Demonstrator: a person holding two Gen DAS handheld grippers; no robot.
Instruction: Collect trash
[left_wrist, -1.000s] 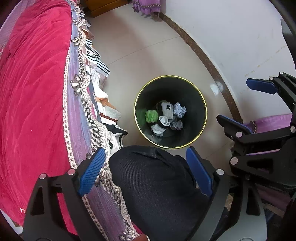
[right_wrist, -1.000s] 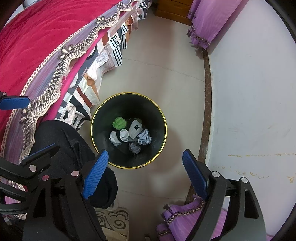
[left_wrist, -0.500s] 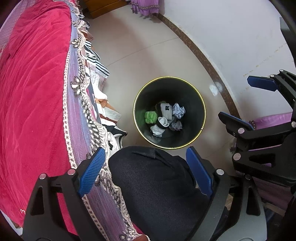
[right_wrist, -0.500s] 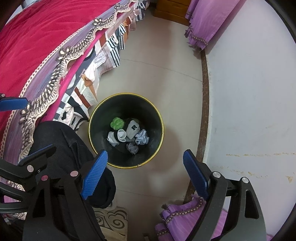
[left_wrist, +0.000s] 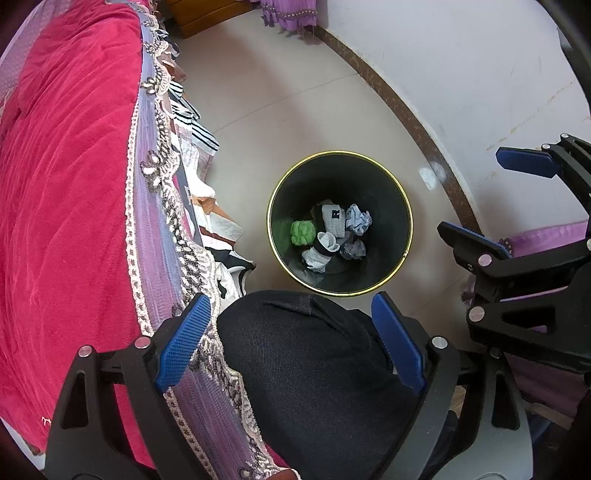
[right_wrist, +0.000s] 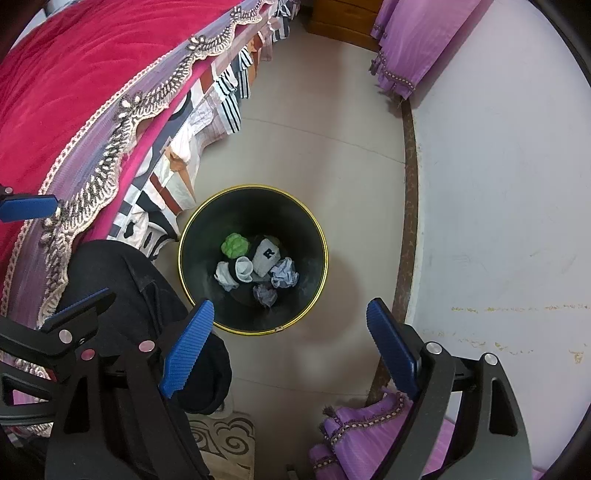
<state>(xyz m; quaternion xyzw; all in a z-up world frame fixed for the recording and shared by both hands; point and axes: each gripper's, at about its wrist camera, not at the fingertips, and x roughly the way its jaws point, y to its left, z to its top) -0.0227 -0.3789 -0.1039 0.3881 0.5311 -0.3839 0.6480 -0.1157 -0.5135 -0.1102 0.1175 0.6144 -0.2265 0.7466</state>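
A black waste bin with a gold rim (left_wrist: 391, 184) (right_wrist: 207, 221) stands on the floor between the bed and the wall. Inside lie a green crumpled wad (left_wrist: 302, 232) (right_wrist: 234, 244), a white piece with a black letter (left_wrist: 333, 218) (right_wrist: 266, 254), rolled white and black socks (left_wrist: 321, 248) (right_wrist: 236, 271) and crumpled paper balls (left_wrist: 357, 219) (right_wrist: 284, 273). My left gripper (left_wrist: 291, 345) is open and empty, high above a dark-trousered knee (left_wrist: 310, 354). My right gripper (right_wrist: 290, 343) is open and empty above the bin's near rim; it also shows in the left wrist view (left_wrist: 491, 195).
A bed with a red cover (left_wrist: 62, 192) (right_wrist: 81, 74) and beaded trim runs along the left. A white wall with a brown skirting (left_wrist: 402, 110) (right_wrist: 408, 192) is on the right. Purple curtains (right_wrist: 413, 44) hang at the back; purple fabric (right_wrist: 354, 435) and a patterned mat (right_wrist: 225, 439) lie near.
Both grippers have risen slightly and drifted; the bin looks a little smaller and lower in the views. Both stay open and empty.
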